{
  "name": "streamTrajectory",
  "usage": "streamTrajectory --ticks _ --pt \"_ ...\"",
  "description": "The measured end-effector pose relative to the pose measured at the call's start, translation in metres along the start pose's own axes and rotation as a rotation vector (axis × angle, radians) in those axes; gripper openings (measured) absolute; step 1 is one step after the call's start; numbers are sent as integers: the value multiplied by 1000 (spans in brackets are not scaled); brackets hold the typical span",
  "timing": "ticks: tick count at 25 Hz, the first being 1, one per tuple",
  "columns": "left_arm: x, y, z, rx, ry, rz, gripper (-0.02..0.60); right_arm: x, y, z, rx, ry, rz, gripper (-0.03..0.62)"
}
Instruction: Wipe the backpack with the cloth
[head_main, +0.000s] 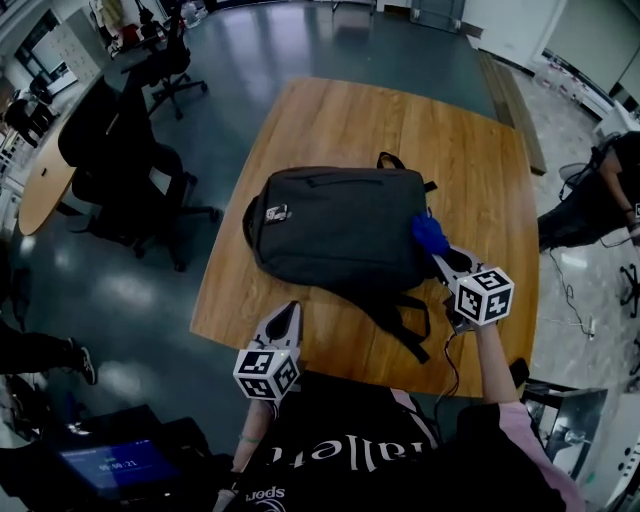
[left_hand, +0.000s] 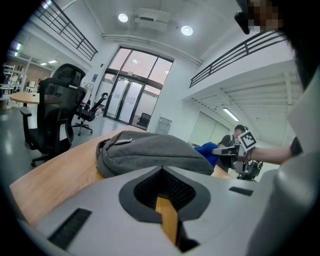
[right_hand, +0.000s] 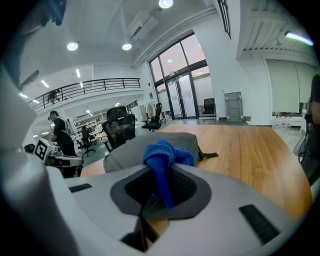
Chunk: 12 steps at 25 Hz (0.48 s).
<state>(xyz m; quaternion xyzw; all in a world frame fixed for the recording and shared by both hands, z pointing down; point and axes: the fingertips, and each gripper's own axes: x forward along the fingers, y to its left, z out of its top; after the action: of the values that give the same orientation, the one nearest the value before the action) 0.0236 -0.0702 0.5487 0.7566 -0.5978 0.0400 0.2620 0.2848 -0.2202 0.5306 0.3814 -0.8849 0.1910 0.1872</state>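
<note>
Head view, from left: black office chairs (head_main: 118, 165) stand on the floor beside the wooden desk (head_main: 480, 150). At the desk's near edge hovers the left gripper (head_main: 288, 316), short of the bag and touching nothing. In the left gripper view its fingers (left_hand: 125, 197) are drawn together with nothing between them.

At centre, the dark grey backpack (head_main: 340, 228) lies flat on the desk. Its front panel faces up, its carry handle points to the far side, and its shoulder straps (head_main: 402, 318) trail toward the person.

At the bag's right-hand edge sits a bunched blue cloth (head_main: 430, 234), pinched in the closed fingers of the right gripper (head_main: 441, 260). The right gripper view shows the cloth (right_hand: 163, 159) standing up from the pads as a wad, with the bag's grey fabric just beyond it. Whether the cloth already presses on the bag cannot be told.

The backpack looks soft and part-empty, so it would likely dent and slide under a firm stroke. A steadying press from the free gripper on the bag's near left corner seems wise. The cloth is light and limp, and it will probably fold back on itself unless held close to the wad, as it is here.

At far right, beyond the desk, a seated person (head_main: 598, 200) is partly in view.
</note>
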Motion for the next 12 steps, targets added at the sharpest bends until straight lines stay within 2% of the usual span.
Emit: streamTrajectory --ticks 5,12 --pt "-15 -3 -12 24 27 28 -1 -27 24 -31 85 -38 16 55" --pt "-32 -2 -14 40 53 46 -2 -47 57 -50 112 -70 -2 55"
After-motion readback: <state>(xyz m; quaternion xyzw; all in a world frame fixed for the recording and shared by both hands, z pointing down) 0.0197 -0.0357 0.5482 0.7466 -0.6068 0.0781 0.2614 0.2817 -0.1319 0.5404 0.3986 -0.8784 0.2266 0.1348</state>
